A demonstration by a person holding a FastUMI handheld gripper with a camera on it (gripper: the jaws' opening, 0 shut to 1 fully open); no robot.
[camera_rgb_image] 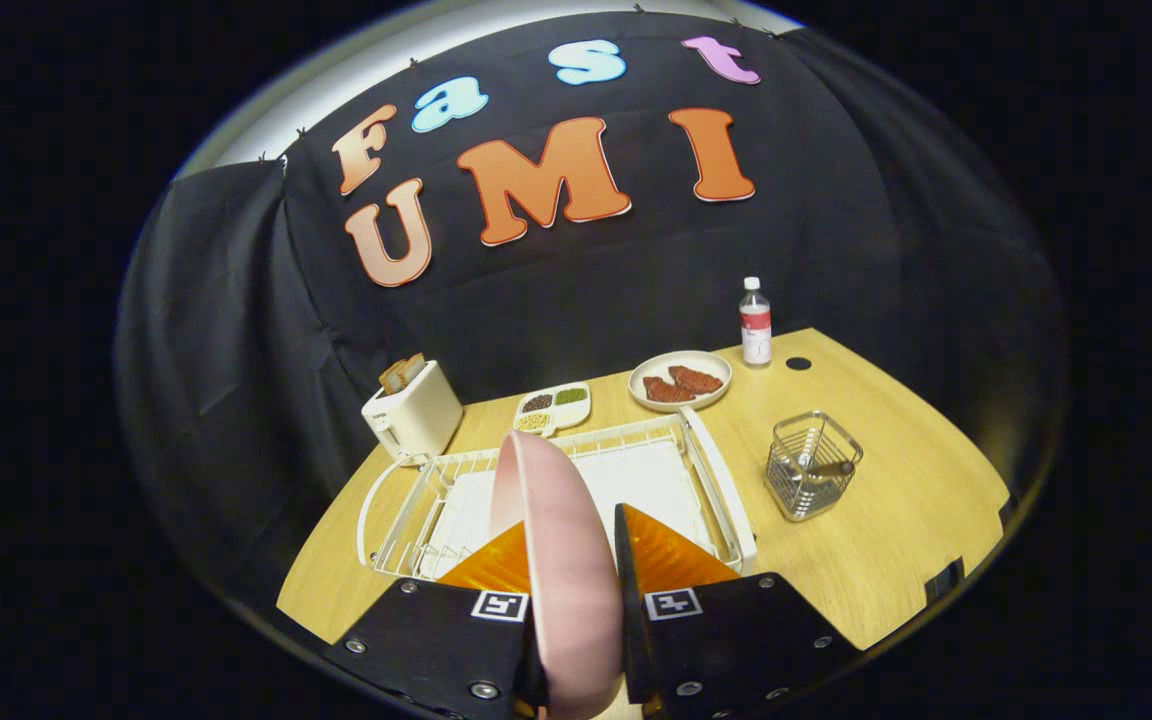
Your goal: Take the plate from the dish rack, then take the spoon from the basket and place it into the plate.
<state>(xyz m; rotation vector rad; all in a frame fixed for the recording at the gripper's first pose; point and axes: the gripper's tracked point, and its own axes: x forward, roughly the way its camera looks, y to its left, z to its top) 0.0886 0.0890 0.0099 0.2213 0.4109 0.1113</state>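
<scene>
Tool [573, 560] pinching smooth pink plate [556, 540] edge-on, above white wire dish rack [716, 470]; mesh basket [813, 465] beside.

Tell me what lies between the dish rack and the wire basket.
In the gripper view, only bare wooden table lies between the dish rack and the basket. The tongs are shut on the pink plate.

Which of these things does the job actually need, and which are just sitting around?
Needed: pink plate, gripped edge-on in the claw; dish rack; wire basket holding the spoon.

Lying about: toaster, divided dish of beans, plate of meat, bottle.
</scene>
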